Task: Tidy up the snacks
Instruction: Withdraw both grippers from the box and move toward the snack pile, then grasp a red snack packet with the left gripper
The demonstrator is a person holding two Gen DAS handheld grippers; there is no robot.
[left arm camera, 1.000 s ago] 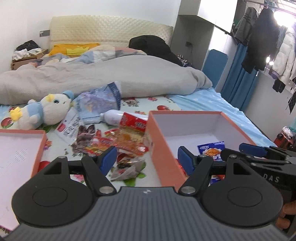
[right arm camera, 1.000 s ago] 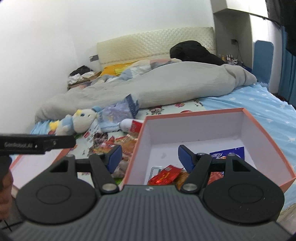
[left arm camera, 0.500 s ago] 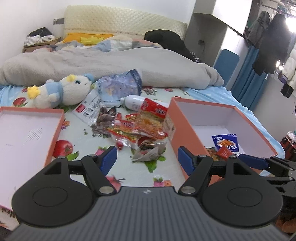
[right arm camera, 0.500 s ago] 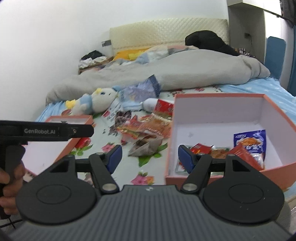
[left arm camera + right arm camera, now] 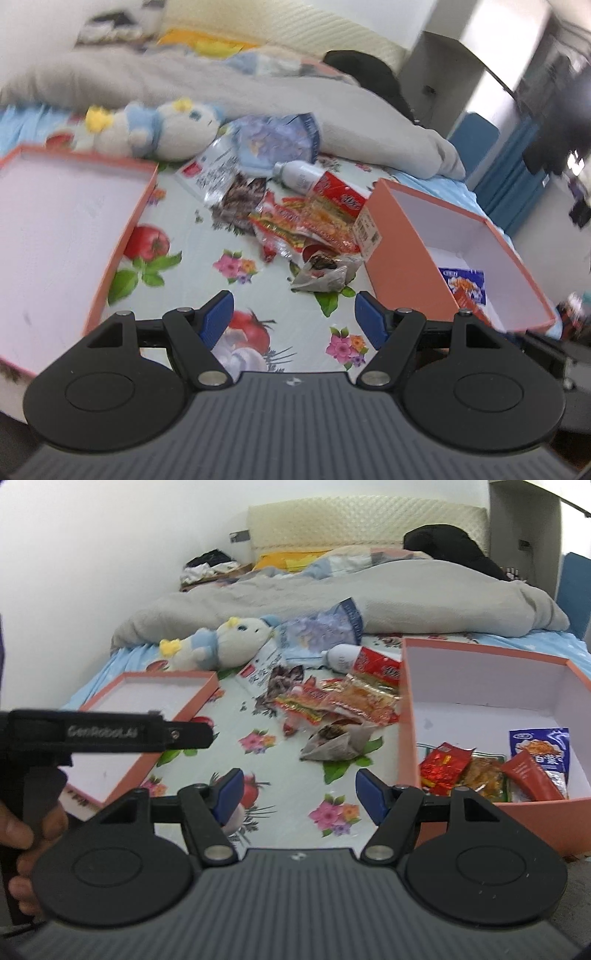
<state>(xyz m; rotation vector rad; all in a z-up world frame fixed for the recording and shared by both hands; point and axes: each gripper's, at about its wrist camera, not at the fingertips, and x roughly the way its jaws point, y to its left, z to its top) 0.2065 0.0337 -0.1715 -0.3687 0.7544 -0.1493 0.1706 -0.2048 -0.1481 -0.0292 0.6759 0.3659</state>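
While the left claw [image 5: 293, 314] is carried with its jaws spread and nothing between them, the left wrist view, blurred, shows the snack pile [image 5: 295, 221] lying on the bed [image 5: 207, 258] between the shallow lid [image 5: 59, 229] and the deep box [image 5: 461, 258]. A crumpled grey wrapper [image 5: 325, 273] lies nearest; it is best approached low, with one pad slid under its loose edge so that neighbouring packets are not dragged.

From the right wrist view, the right claw [image 5: 297, 794] is likewise seen released and empty. Packets already in the deep box [image 5: 480, 709], largely hidden in the other view, are shown here, as is a hand [image 5: 22, 834] gripping the left tool's handle.
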